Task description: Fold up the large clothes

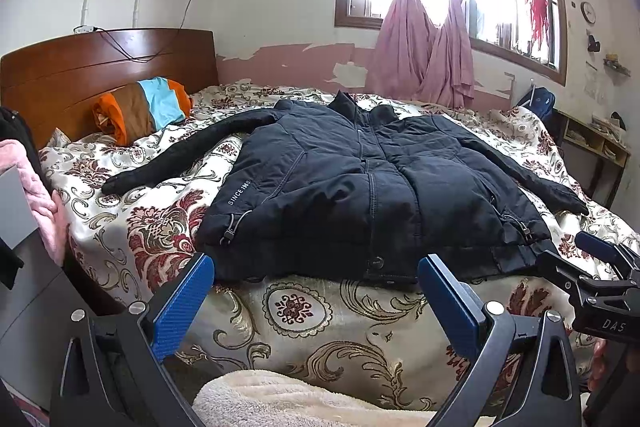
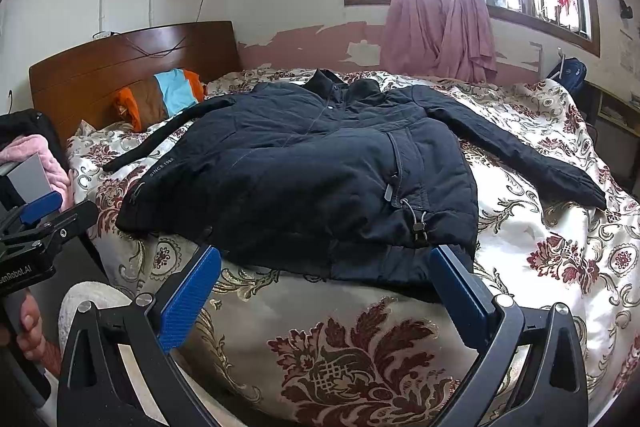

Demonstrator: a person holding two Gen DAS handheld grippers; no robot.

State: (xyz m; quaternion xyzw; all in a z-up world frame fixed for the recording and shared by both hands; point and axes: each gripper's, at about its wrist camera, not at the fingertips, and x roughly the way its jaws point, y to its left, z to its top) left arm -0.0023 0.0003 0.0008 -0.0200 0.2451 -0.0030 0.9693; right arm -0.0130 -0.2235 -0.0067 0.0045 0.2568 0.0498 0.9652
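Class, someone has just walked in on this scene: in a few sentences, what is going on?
A person holds a pair of tongs in each hand at the foot of a bed. A dark jacket lies spread flat on it, front up, both sleeves out to the sides. The left tongs and right tongs are open and hover just short of the hem, gripping nothing. No fold has been made yet.

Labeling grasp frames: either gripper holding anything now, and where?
Nothing held. Left gripper and right gripper are both open, short of the jacket hem on the bed.
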